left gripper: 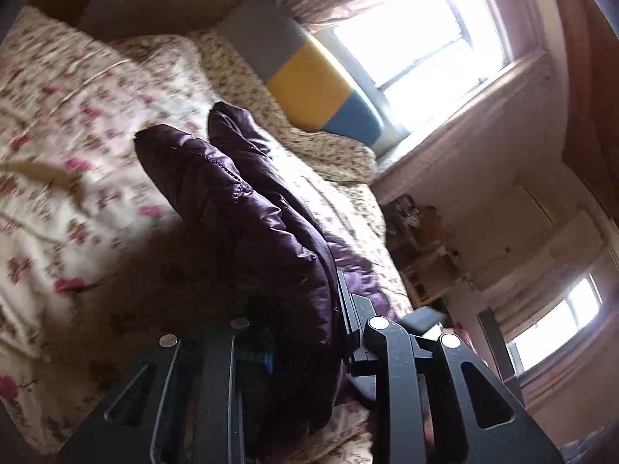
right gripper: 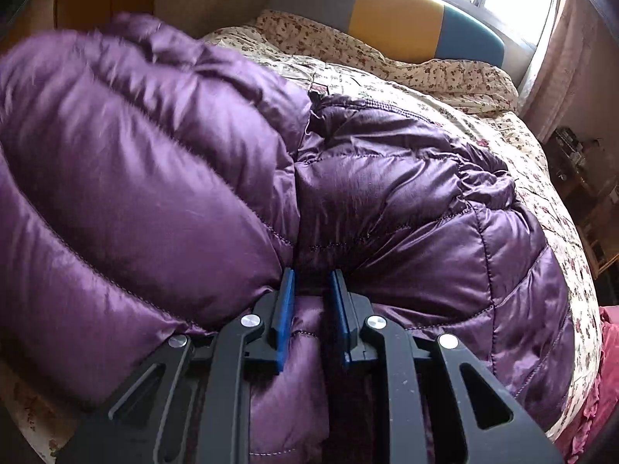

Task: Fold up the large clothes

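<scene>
A bedroom in daylight: a bed (right gripper: 483, 123) under a flowered quilt carries the work, with a grey, yellow and blue headboard (right gripper: 390, 19) at its far end below a bright window (left gripper: 421, 50).

Nearest in the right wrist view, the right gripper (right gripper: 311, 309) points down at the near edge of the bed, and its blue pads (right gripper: 284, 309) pinch a ridge of a purple down coat (right gripper: 387, 201) between them. The coat lies spread over the near half of the quilt, one thick part doubled up on the left side and reaching toward the headboard.

In the left wrist view the left gripper (left gripper: 309, 328) is closed down on a fold of the same coat, which rises out of the jaws and hangs over toward the quilt. Only one of its fingers shows clearly.

The coat looks light, puffy and soft, with a shiny shell that is likely slippery. It will probably spring back and slide out of a shallow pinch, so a deep bite on a stitched seam or hem seems the safest hold.

Much is hard to read. The coat fills the near part of both views, so its collar, cuffs and full outline are hidden. A dark blur covers the left gripper's near side. The clutter by the far wall (left gripper: 425, 255) is too small to name.
</scene>
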`<state>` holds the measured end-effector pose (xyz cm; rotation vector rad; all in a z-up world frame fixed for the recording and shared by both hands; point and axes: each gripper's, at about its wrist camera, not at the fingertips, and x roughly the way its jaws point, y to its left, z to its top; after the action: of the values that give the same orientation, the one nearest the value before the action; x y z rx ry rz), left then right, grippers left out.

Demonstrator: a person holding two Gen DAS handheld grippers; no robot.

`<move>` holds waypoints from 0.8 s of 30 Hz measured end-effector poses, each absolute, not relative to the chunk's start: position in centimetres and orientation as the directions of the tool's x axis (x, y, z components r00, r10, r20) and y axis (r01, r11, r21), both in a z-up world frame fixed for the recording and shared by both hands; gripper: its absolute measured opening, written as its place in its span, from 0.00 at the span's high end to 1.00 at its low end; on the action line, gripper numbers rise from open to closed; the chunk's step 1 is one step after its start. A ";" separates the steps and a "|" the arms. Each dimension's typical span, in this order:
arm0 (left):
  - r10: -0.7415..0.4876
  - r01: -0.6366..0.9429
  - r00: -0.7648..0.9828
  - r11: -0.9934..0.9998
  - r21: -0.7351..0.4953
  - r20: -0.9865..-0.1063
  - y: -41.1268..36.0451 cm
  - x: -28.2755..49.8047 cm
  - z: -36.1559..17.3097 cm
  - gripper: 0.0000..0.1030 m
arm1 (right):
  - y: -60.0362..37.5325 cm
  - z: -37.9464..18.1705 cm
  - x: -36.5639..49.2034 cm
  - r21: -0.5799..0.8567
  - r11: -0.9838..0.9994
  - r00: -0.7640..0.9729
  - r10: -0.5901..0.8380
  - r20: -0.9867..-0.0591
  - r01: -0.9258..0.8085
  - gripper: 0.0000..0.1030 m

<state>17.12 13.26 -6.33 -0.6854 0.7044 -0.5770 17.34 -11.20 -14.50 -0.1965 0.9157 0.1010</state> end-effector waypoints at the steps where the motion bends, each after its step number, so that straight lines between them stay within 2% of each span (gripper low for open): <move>1: -0.691 0.267 0.618 0.632 -0.728 -0.374 12.5 17.3 -5.7 0.76 | -11.3 -14.7 17.4 -0.127 0.977 0.608 0.002 -0.794 -0.169 0.82; 9: -0.773 0.402 0.526 0.593 -0.697 -0.354 5.5 20.0 -3.1 0.76 | -11.4 -15.6 17.2 -0.148 0.973 0.634 -0.002 -0.773 -0.177 0.83; 13: -0.805 0.450 0.477 0.569 -0.688 -0.353 2.2 21.3 -2.6 0.76 | -12.3 -14.6 17.1 -0.112 0.976 0.620 0.028 -0.784 -0.186 0.82; 15: -0.818 0.468 0.455 0.555 -0.688 -0.351 0.8 22.0 -2.3 0.76 | -13.5 -13.6 16.6 -0.083 0.980 0.614 0.047 -0.788 -0.181 0.77; 17: -0.827 0.483 0.440 0.546 -0.684 -0.350 -0.4 22.4 -1.9 0.76 | -15.1 -12.2 15.7 -0.067 0.984 0.630 0.053 -0.775 -0.164 0.61; 24: -0.844 0.508 0.378 0.532 -0.677 -0.380 -4.7 23.6 -2.1 0.76 | -21.5 -9.4 12.9 -0.072 0.997 0.656 -0.041 -0.754 -0.019 0.52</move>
<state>23.62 -4.67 -2.09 -0.4982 0.7775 -0.9114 12.94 -21.50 -9.40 -0.0755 0.8555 -0.0125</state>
